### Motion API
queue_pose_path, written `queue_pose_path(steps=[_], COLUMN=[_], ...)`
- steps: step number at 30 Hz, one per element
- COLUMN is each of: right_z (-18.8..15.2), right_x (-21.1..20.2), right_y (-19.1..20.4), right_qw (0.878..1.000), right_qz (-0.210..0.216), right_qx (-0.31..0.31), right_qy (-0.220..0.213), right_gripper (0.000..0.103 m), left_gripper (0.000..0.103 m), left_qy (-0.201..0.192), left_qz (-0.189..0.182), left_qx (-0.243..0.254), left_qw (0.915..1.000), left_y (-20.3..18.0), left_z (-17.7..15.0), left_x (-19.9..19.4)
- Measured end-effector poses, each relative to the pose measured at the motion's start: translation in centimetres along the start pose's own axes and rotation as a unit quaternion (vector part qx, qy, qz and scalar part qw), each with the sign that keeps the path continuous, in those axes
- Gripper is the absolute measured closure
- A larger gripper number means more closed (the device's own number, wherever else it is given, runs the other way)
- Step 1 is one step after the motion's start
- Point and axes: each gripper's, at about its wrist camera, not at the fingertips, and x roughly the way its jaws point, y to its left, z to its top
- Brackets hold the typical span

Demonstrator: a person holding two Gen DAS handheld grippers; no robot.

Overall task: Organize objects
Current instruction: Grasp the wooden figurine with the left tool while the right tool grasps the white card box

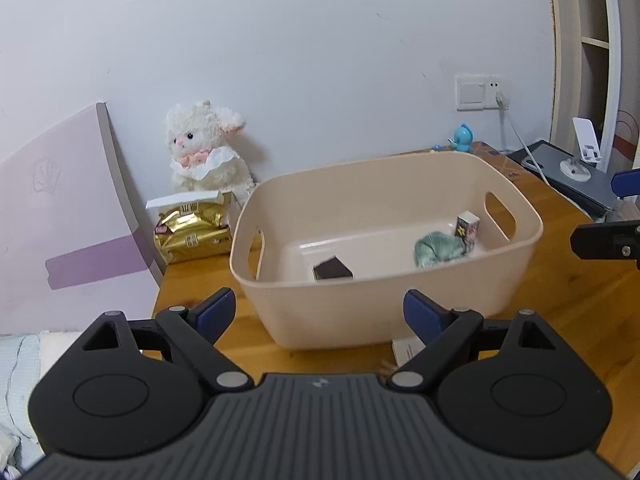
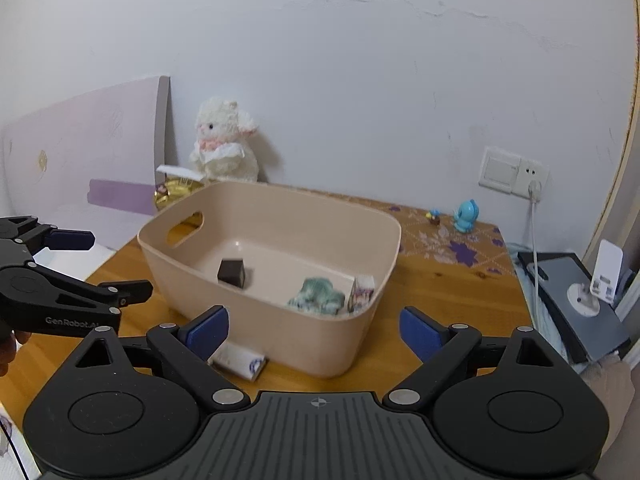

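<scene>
You have the bin [image 2: 276,216] in the middle of the table [image 2: 448,296]. Inside it, the cube [image 2: 231,272] sits toward the left, well apart from the cloth [image 2: 318,290] and the small box [image 2: 362,293], which touch each other at the right wall. A packet [image 2: 239,360] lies on the table just before the bin's near wall. Behind the bin to the left, the plush [image 2: 224,142] leans on the wall, with the bag [image 2: 174,190] before it. Far right, behind the bin, stands the figurine [image 2: 466,216], below the socket [image 2: 514,174]. Your left gripper [image 2: 116,266] hovers left of the bin; your right gripper [image 2: 314,332] hovers before it.
</scene>
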Motion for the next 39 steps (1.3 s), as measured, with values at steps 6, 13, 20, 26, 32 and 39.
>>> queue_pose_path(steps=[6, 13, 20, 26, 32, 39], right_z=[-2.6, -5.3, -7.3, -8.4, -8.8, -8.6], right_x=[0.3, 2.2, 5.6, 8.6, 10.5, 12.1], right_y=[-0.5, -0.8, -0.9, -1.0, -0.8, -0.2], right_qw=[1.000, 0.998, 0.995, 0.992, 0.990, 0.989], right_qz=[0.002, -0.005, -0.011, -0.014, -0.014, -0.010], right_qx=[0.009, 0.010, 0.015, 0.024, 0.022, 0.018], right_qy=[0.026, 0.064, 0.097, 0.124, 0.139, 0.146], right_gripper=[0.005, 0.005, 0.005, 0.005, 0.005, 0.005], left_gripper=[0.011, 0.011, 0.011, 0.011, 0.011, 0.011], left_qy=[0.022, 0.059, 0.095, 0.111, 0.122, 0.119], left_qz=[-0.013, -0.025, -0.043, -0.072, -0.082, -0.077], left_qx=[-0.008, -0.014, -0.020, -0.019, -0.021, -0.041], left_qw=[0.9996, 0.9979, 0.9944, 0.9910, 0.9889, 0.9890], left_y=[-0.6, -1.2, -1.7, -2.6, -3.6, -2.9], left_z=[-2.9, -5.8, -7.6, -8.0, -8.0, -7.5], left_x=[0.1, 1.9, 4.7, 6.9, 9.2, 11.2])
